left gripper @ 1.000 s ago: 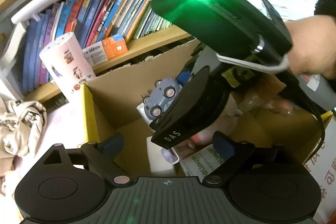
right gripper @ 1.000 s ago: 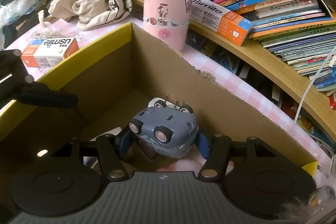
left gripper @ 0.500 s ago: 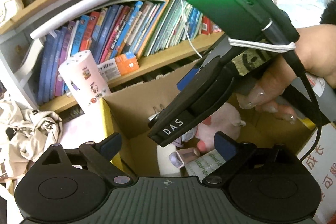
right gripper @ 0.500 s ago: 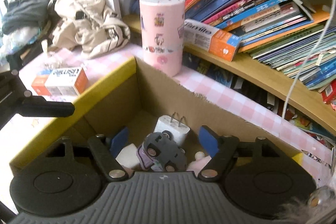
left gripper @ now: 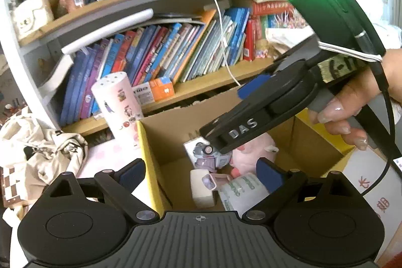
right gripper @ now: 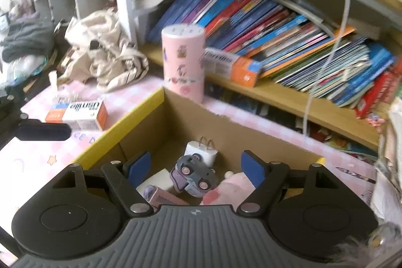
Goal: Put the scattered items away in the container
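The cardboard box (right gripper: 140,122) with a yellow rim stands on the pink checked table. Inside lie a grey-blue toy car (right gripper: 194,173), a white charger plug (right gripper: 201,153), a pink plush (right gripper: 226,190) and a white block (right gripper: 157,180). My right gripper (right gripper: 196,166) is open and empty above the car. My left gripper (left gripper: 201,173) is open and empty at the box's near side; the car (left gripper: 211,157) and the box (left gripper: 148,155) show in its view, with the right gripper's body (left gripper: 263,112) above them. A small orange-white usmile box (right gripper: 78,114) lies on the table left of the cardboard box.
A pink cylinder (right gripper: 183,67) stands just behind the box. A shelf of books (right gripper: 289,42) runs behind, with another usmile box (right gripper: 231,64) on it. A beige cloth bag (right gripper: 105,52) lies at the back left. A white carton (left gripper: 371,187) stands right of the cardboard box.
My right gripper opened and let the toy car drop into the box, then rose and pulled back. The left gripper also lifted and drew back.
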Demonstrator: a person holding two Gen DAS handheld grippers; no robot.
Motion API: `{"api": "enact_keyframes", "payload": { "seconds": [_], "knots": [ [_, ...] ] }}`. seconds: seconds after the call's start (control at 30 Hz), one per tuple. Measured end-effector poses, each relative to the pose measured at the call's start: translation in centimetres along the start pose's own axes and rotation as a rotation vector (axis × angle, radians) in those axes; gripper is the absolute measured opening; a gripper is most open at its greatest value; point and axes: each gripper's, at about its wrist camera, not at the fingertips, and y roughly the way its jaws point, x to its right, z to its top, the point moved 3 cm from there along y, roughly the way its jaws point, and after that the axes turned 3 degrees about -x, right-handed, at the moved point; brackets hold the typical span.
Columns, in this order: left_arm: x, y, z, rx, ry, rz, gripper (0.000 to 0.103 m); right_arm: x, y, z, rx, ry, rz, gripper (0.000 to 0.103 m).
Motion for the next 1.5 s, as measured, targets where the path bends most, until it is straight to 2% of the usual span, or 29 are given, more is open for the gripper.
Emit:
{"api": "enact_keyframes", "payload": {
  "seconds": [0.2,0.6,1.03,1.3,1.5],
  "knots": [
    [-0.9,-3.2,-1.1,0.051,-0.038,-0.012,0.097,-1.2,-3.4,-1.2,0.077,0.034,-0.072,0.08],
    [-3.3,-7.4,-4.4,0.084,-0.079,-0.043,0.097,-5.1,-8.4,-4.4,0.146,0.095,-0.218,0.082],
    [-5.2,-10.6,-8.3,0.073,-0.084,-0.081,0.097,-9.5,-11.3,-9.0,0.138,0.181,-0.312,0.082],
    [-7.0,-11.2,-10.9,0.045,-0.136,-0.063,0.097,-11.9,-11.5,-11.7,0.111,0.219,-0.357,0.082],
    [-8.1,-11.9,-12.5,0.03,-0.172,-0.049,0.097,-13.9,-11.1,-13.4,0.098,0.266,-0.379,0.086]
  ]
}}
